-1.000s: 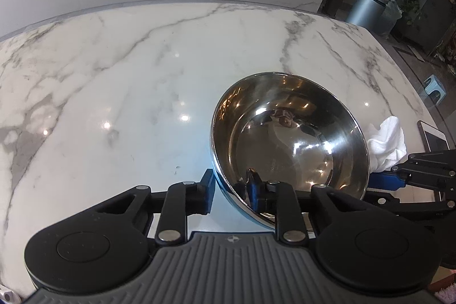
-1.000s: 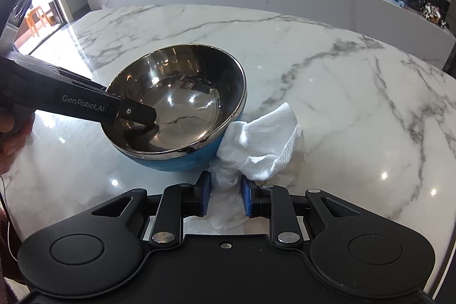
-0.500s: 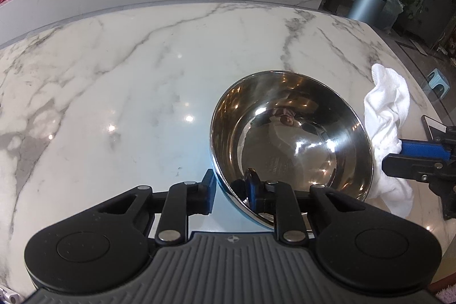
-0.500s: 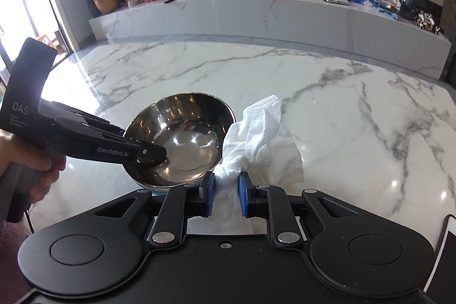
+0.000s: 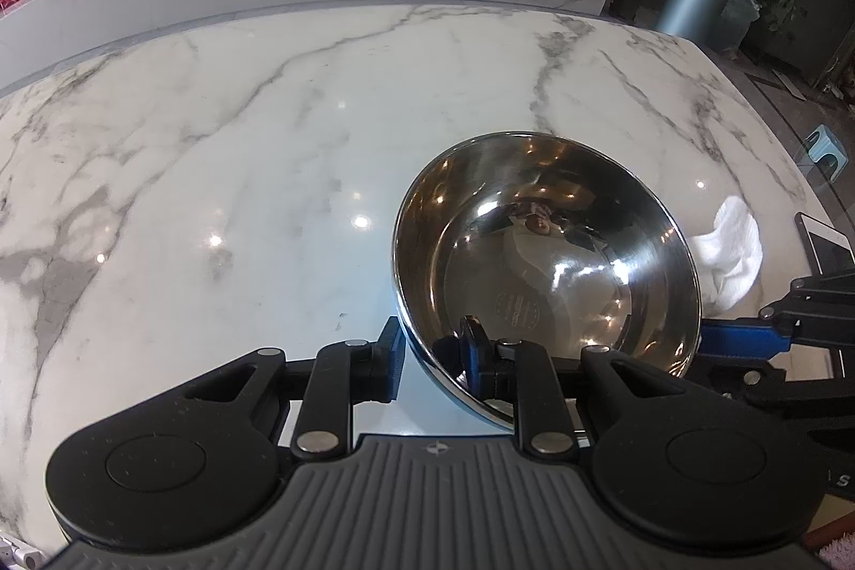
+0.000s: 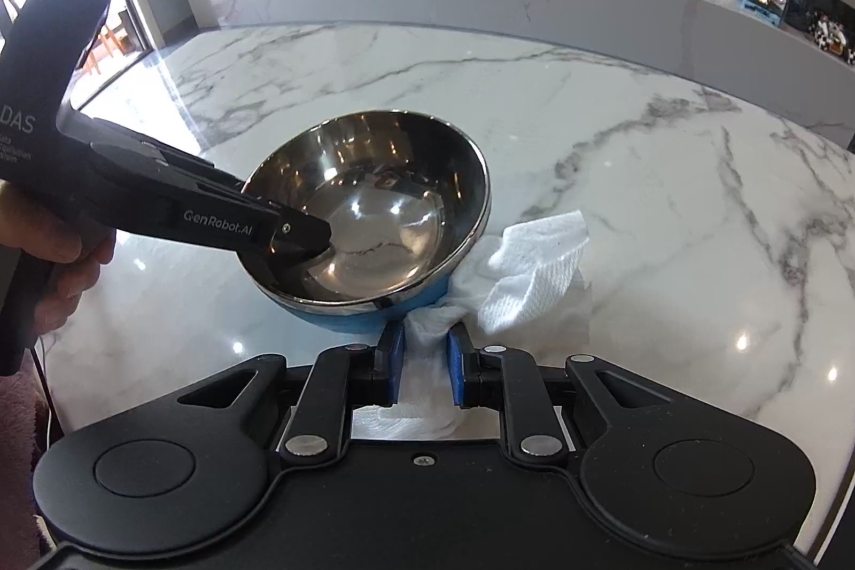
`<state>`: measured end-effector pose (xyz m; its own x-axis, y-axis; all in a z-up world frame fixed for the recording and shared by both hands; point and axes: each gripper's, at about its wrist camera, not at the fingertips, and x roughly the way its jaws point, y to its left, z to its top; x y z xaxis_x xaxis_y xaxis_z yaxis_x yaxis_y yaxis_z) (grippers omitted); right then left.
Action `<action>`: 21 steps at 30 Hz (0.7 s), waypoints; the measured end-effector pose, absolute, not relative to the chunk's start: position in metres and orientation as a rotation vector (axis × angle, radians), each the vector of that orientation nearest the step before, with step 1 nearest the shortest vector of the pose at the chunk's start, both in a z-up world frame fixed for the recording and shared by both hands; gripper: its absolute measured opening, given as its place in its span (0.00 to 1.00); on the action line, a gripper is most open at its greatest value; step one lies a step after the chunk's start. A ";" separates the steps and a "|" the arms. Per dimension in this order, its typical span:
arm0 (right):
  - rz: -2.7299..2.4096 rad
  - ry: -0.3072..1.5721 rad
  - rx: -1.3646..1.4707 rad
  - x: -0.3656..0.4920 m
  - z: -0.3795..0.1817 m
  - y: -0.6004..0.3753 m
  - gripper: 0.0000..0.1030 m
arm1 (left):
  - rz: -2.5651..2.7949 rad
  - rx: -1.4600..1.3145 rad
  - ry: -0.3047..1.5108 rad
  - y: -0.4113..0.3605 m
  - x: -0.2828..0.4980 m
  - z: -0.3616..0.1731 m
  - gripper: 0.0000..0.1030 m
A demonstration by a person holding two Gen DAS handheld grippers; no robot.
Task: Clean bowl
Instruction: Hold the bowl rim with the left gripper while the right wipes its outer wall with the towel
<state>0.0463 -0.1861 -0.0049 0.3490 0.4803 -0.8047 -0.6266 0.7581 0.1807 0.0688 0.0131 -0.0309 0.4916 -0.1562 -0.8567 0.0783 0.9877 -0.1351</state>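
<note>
- Left claw (image 5: 430, 359) clamps my steel bowl (image 5: 550, 260) by its near rim, tilted on the marble table (image 5: 267, 153).
- Right claw (image 6: 422, 359) pinches white cloth (image 6: 529, 271), touching the bowl's blue underside.

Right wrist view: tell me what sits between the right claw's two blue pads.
A bunched white cloth is pinched between the right claw's pads, spreading out beside the bowl on the marble table. The right wrist view shows it.
</note>
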 end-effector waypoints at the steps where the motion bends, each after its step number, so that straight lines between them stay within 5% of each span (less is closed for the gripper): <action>1: 0.724 0.984 -0.176 0.046 -0.007 -0.184 0.16 | -0.143 -0.082 1.048 0.013 0.069 -0.031 0.20; 21: 0.716 0.940 -0.171 0.044 0.006 -0.193 0.15 | -0.166 -0.056 1.051 0.013 0.071 -0.031 0.21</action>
